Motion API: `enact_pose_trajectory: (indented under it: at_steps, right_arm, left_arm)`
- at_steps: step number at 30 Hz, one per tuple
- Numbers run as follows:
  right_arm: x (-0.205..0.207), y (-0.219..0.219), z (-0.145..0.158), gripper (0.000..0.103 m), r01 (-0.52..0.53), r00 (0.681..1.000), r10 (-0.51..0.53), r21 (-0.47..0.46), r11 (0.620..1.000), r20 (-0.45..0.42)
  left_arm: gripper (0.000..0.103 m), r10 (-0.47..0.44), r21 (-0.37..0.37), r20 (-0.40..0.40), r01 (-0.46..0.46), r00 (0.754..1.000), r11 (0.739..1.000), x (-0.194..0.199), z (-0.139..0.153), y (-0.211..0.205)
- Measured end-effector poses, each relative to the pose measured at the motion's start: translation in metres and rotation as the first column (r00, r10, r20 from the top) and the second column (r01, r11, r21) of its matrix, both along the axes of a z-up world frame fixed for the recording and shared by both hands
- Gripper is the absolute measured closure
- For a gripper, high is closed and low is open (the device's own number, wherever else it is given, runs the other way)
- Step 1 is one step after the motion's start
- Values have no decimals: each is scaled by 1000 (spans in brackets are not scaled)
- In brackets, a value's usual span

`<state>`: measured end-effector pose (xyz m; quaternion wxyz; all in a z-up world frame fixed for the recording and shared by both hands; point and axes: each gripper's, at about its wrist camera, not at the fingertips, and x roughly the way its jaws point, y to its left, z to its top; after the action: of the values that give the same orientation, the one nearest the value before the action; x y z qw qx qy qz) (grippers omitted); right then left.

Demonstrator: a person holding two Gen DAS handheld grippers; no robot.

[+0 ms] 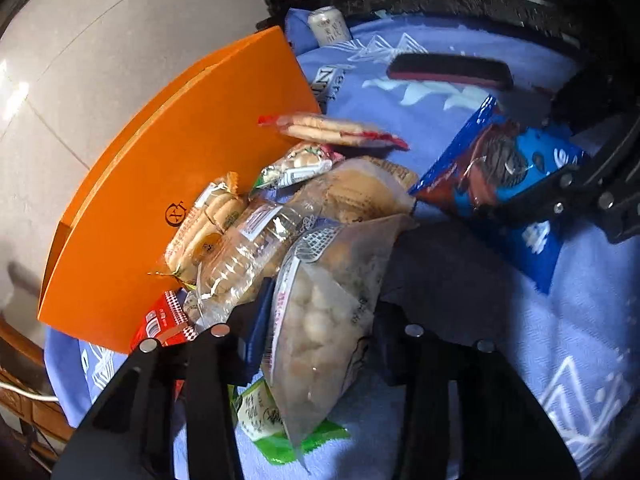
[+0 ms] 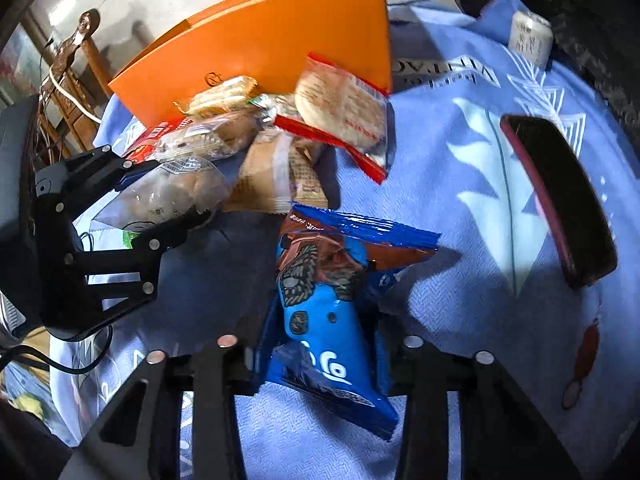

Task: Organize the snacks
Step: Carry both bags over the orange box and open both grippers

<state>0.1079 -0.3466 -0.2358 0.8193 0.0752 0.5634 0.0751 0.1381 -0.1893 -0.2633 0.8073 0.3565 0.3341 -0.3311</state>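
Observation:
A clear bag of pale round puffs (image 1: 320, 320) sits between the fingers of my left gripper (image 1: 318, 336), which is shut on it. The right wrist view shows the same bag (image 2: 168, 196) pinched at the left. My right gripper (image 2: 320, 356) is shut on a blue chocolate cookie packet (image 2: 320, 300), which hangs lifted at the right of the left wrist view (image 1: 516, 176). Between them lies a heap of wrapped snacks against an orange box (image 1: 160, 160): a red-ended cracker pack (image 1: 332, 130), a brown packet (image 2: 276, 176) and a rice cracker pack (image 1: 208, 224).
Everything rests on a blue patterned cloth (image 1: 560, 340). A dark phone-like slab (image 2: 560, 196) lies at the right and a white can (image 2: 530, 36) at the far edge. A red box (image 1: 168, 320) and green packet (image 1: 260, 412) sit under the heap. A wooden chair (image 2: 76, 60) stands beyond the left edge.

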Motion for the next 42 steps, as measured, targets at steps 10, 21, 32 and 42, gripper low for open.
enact_pose_trajectory:
  at_steps: [10,21,32,42]
  right_arm:
    - [-15,-12,43,67,49,995,-54,59,997,82]
    - [64,-11,146,67,35,925,-83,135,990,371]
    - [196,12,182,22,-11,887,-48,123,992,460]
    - [123,14,150,6,73,932,-79,29,997,353]
  left_arm:
    - [62,119,-172,-58,-127,991,977,-9,66,22]
    - [62,358,-459,-116,-370,926,808,93,176,77]
    - [4,602,-459,-6,-537,799,708,202,215,77]
    - [4,616,-386,-50,-584,786,714,131,167,110]
